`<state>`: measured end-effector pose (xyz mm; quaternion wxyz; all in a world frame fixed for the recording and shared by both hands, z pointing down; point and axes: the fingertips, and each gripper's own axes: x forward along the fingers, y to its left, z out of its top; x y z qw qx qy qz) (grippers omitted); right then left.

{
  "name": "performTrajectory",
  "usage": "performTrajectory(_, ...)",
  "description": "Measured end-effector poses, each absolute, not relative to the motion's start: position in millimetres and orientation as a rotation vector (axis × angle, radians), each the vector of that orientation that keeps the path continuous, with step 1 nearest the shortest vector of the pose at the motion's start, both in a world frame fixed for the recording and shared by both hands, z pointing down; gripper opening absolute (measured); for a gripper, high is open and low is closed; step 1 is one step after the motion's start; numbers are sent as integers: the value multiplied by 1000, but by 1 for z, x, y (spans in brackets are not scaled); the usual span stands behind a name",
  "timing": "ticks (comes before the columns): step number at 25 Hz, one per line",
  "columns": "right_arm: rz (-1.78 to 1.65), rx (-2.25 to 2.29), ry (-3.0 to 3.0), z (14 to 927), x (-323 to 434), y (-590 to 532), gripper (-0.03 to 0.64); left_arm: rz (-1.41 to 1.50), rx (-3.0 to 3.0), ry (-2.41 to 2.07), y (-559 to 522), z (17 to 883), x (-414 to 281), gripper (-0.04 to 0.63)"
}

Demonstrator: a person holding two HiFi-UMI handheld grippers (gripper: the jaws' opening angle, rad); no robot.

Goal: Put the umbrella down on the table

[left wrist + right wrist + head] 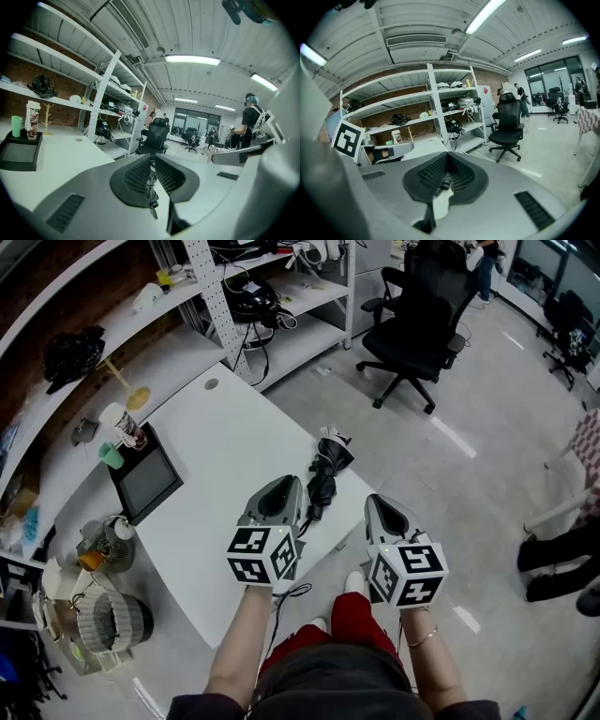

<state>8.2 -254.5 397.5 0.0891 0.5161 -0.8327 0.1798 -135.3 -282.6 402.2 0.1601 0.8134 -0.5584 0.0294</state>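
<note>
1. At the far left, the white wall shelves (66, 292) hold a crumpled black bundle (73, 351). The clutter below them runs out of the head view.
2. A flat dark tray (145, 479) sits on the white rectangular table (225, 437), with a green cup (112, 457) at its back corner.
3. The left gripper (281, 486) hovers over the table's near edge. Its jaws are pressed together at the tips and hold nothing. In its own view, dark scraps show low in the slit behind the tips, and I can't say what they are.
4. The black folded umbrella (323, 474) lies on the table along its right edge, just beside the left gripper. Its near end slips behind that gripper, so I cannot tell whether they touch.
5. The right gripper (377, 502) is off the table, over the grey floor. Its jaws are closed and empty.
6. A black office chair (417, 320) stands well apart on the floor.
7. At the right edge, someone's dark shoes (553, 563) are cut off.
</note>
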Motion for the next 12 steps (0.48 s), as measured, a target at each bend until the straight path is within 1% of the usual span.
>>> performTrajectory(12,479,1533,-2534,380,-2,-214,18,65,2365,-1573,-226,380,-140,14)
